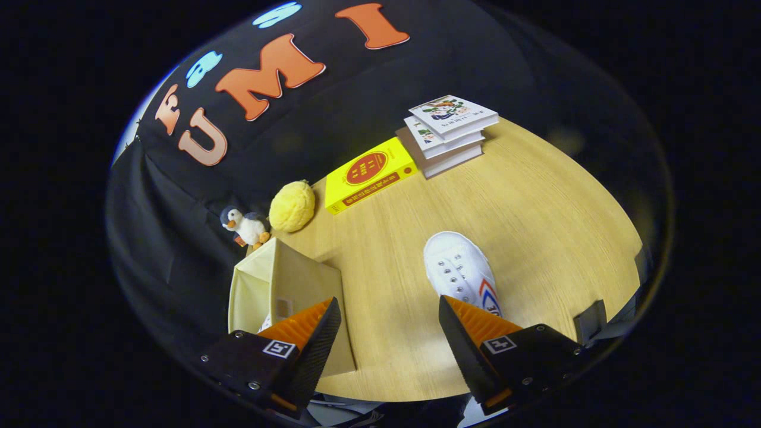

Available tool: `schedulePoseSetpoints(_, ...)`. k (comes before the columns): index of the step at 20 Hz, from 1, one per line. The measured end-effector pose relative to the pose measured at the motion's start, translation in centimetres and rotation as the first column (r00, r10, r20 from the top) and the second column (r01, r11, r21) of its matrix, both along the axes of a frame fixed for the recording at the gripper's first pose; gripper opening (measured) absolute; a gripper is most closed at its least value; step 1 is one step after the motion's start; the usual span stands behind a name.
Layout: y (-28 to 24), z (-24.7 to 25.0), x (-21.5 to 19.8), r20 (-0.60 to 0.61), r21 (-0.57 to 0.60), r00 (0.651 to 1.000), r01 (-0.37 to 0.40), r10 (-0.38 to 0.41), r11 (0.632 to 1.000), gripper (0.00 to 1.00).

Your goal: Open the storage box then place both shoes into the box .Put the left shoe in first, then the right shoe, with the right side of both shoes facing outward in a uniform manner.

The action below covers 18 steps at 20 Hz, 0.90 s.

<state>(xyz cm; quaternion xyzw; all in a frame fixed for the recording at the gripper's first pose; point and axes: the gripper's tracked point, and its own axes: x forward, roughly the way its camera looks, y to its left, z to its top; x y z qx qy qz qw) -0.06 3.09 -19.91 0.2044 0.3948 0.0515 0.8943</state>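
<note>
The place was a staged recording booth, dressed to look like a home. A black cloth wall (pixel 196 249) hung in folds behind a pale wooden tabletop (pixel 535 226), closing the scene off where a room would open out. Household things sat on the wood: a stack of books (pixel 452 134) and a yellow book (pixel 368 175) at the far edge, with a small penguin toy (pixel 245 226) and a yellow plush ball (pixel 292 205) to their left.
</note>
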Motion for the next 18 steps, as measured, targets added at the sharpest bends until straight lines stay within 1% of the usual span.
schedulePoseSetpoints(3,-2.9,-2.1,0.0,-0.04,-0.027,0.999,0.017,-0.018,1.0,0.98)
schedulePoseSetpoints(5,-4.5,-3.7,-0.1,-0.076,-0.048,0.997,0.008,-0.012,0.999,0.98)
schedulePoseSetpoints(7,-5.9,-5.3,-0.3,-0.112,-0.07,0.994,0.003,-0.011,0.998,0.96)
schedulePoseSetpoints(8,-6.5,-6.2,-0.3,-0.135,-0.084,0.991,-0.003,-0.008,0.996,0.9)
schedulePoseSetpoints(9,-7.1,-7.1,-0.5,-0.153,-0.097,0.988,-0.013,-0.002,0.995,0.87)
schedulePoseSetpoints(10,-7.4,-7.8,-0.5,-0.172,-0.11,0.985,-0.027,0.008,0.994,0.81)
schedulePoseSetpoints(11,-7.6,-8.6,-0.7,-0.192,-0.119,0.981,-0.045,0.022,0.992,0.78)
schedulePoseSetpoints(12,-7.6,-9.2,-0.6,-0.21,-0.127,0.977,-0.063,0.036,0.99,0.72)
schedulePoseSetpoints(16,-7.7,-11.1,-0.1,-0.254,-0.153,0.964,-0.125,0.084,0.98,0.6)
schedulePoseSetpoints(18,-7.4,-11.8,0.3,-0.265,-0.156,0.959,-0.15,0.105,0.976,0.56)
